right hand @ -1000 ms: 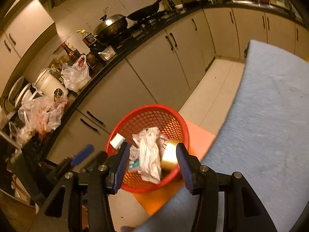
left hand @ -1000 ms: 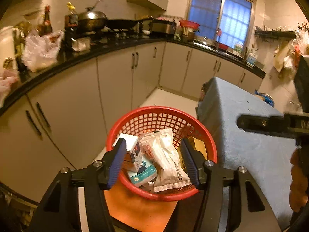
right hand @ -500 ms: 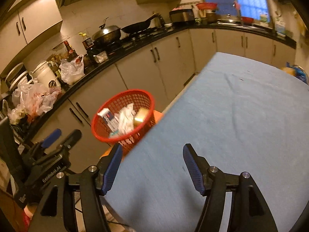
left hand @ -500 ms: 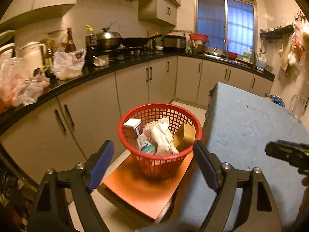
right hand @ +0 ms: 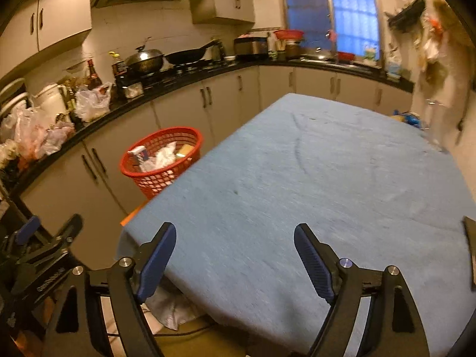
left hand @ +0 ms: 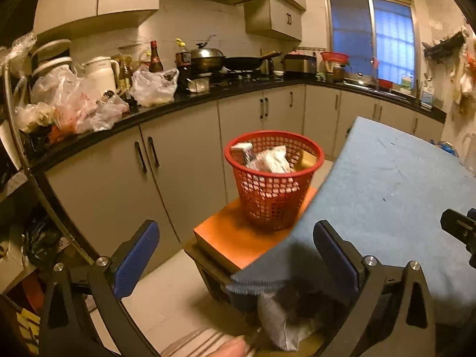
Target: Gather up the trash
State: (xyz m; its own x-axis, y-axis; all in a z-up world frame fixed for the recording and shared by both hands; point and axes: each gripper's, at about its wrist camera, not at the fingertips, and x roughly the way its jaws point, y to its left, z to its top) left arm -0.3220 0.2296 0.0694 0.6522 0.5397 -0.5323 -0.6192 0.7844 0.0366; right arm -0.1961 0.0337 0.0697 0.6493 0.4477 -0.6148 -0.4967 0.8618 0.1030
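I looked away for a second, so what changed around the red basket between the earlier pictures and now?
Both grippers backed away from the red basket. The left gripper and right gripper are empty, their jaws opening. The basket stays on the orange stool, trash still inside; the blue tablecloth stays bare.

Large rectangular worktop draped in a blue fuzzy cloth (right hand: pixel 312 178); the cloth top lies bare, marked only by a faint crease and a few small dark specks. Frayed cloth edge hangs over the near corner (left hand: pixel 255 282).

Just beside the worktop's left edge: low orange flat-topped stool (left hand: pixel 235 238) on the pale tiled floor (left hand: pixel 166 291). On the stool stands a red plastic mesh basket (left hand: pixel 273 202), upright, its rim near the cloth edge; whether it touches cannot be told. Basket holds a small white carton (left hand: pixel 241 151), crumpled white wrappers (left hand: pixel 272 162) and a yellow block (left hand: pixel 308 158).

Under the near corner, on the floor: a grey-white sack (left hand: pixel 282 324), partly hidden.
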